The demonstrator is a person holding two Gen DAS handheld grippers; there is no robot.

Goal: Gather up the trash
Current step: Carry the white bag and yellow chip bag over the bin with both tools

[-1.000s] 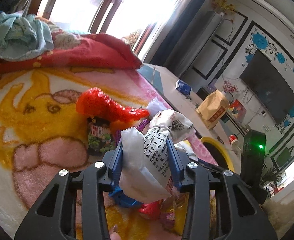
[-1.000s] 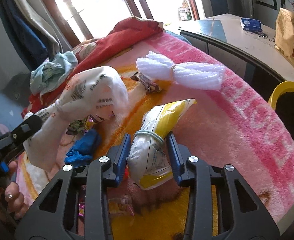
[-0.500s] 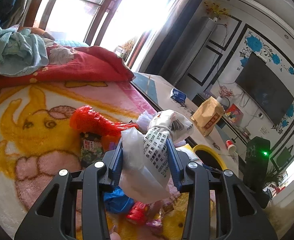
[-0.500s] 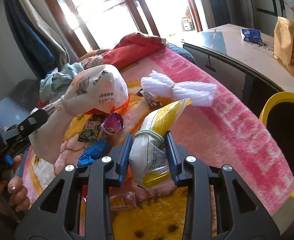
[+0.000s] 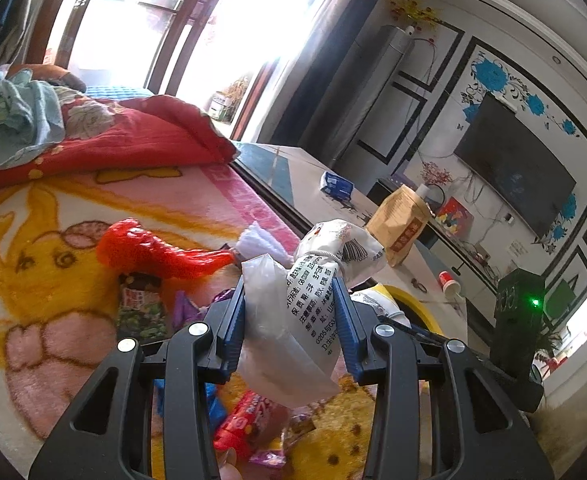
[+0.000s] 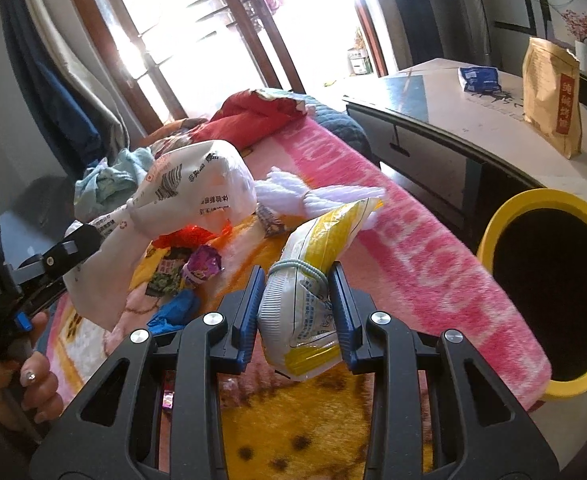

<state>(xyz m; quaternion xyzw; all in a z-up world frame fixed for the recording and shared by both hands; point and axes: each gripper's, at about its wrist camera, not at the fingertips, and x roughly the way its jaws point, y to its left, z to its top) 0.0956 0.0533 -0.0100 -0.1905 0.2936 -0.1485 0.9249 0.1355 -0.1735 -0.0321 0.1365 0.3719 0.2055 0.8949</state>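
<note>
The left gripper (image 5: 289, 312) points forward and somewhat down, its blue pads (image 5: 235, 320) pressed on a white bag (image 5: 313, 288) (bulging out above the jaws). The right gripper (image 6: 296, 304) tilts down, pads (image 6: 249, 312) clamped on a yellow packet (image 6: 305, 292). A hand (image 6: 33, 384) grips the left gripper's handle.

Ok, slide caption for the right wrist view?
Right gripper clamps a yellow-and-white packet above the blanket, yellow-rimmed bin alongside.

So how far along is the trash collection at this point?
Nothing visibly binned yet. In hand: left gripper clamps a white printed bag, right gripper a yellow-white packet, near the yellow bin. Left: red bag, candy wrappers and blue scrap on the blanket.
</note>
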